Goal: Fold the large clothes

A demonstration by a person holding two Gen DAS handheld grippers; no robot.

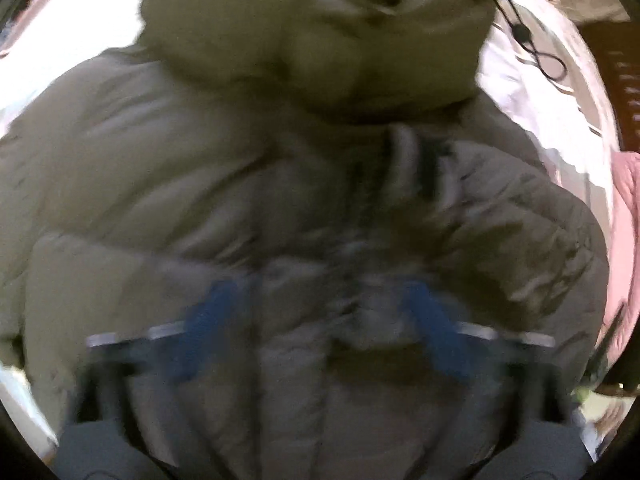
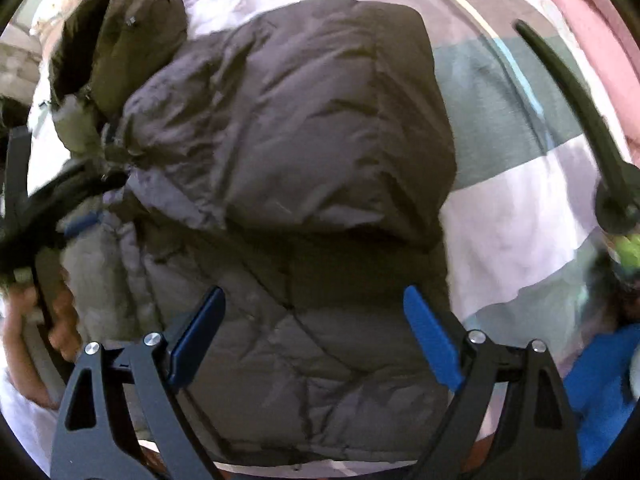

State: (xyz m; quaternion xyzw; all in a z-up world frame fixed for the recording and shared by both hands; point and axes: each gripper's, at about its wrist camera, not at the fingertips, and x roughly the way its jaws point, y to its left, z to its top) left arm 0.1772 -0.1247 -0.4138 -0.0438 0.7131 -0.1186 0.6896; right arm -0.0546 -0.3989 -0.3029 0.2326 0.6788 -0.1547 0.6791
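Both claws, left (image 1: 320,312) and right (image 2: 316,312), gape wide above the puffy grey jacket (image 2: 288,152) on the striped bedding (image 2: 512,208)

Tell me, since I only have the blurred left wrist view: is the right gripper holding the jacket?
Observer: No. The right gripper is open, with its blue fingers apart above the quilted jacket and gripping nothing.
Operator: Is anything folded in yet?
Observer: It looks that way. A broad sleeve panel seems to lie across the jacket's body.
Operator: What is it resting on?
Observer: A bedcover with wide grey-green and white stripes.
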